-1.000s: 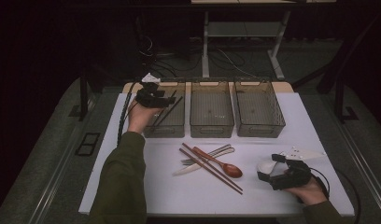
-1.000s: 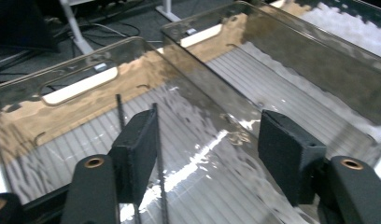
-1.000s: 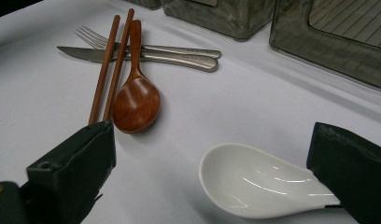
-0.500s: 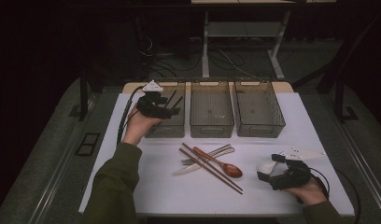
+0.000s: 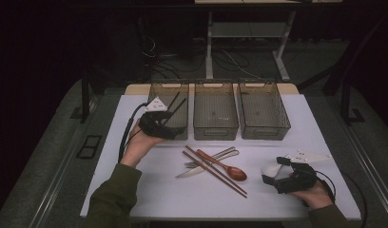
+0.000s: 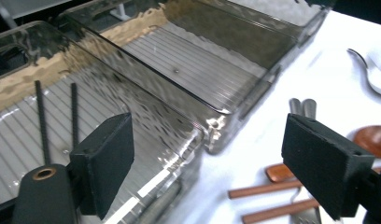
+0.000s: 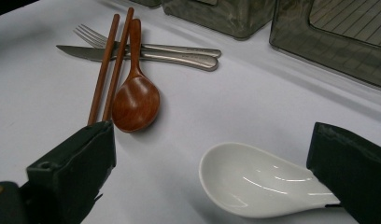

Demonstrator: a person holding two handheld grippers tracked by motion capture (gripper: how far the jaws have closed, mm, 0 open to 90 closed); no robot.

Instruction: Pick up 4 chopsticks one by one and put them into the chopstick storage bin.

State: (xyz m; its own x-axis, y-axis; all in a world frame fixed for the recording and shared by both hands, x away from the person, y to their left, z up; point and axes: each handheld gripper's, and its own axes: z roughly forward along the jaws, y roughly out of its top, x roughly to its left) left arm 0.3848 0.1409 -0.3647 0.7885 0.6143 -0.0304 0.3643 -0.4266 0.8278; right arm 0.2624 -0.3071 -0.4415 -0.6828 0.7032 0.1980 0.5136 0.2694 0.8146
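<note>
Left bin (image 5: 170,111): 2 black chopsticks (image 6: 41,121), done. Left gripper (image 6: 207,163) released, empty. Right gripper (image 7: 212,182) spread around white spoon (image 7: 263,179), ungrasped. Fork (image 7: 146,45), knife (image 7: 132,55), wooden spoon (image 7: 135,93), brown chopsticks (image 7: 109,60) left.

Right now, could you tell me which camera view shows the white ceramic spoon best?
The right gripper view: the white spoon lies close between that gripper's open jaws, bowl and glaze clear. The high view shows it small beside the right gripper. The left gripper view catches a pale curved edge at the frame's right, probably its bowl.

Glossy white spoon (image 7: 263,184) — wooden chopsticks (image 7: 107,65)
</note>
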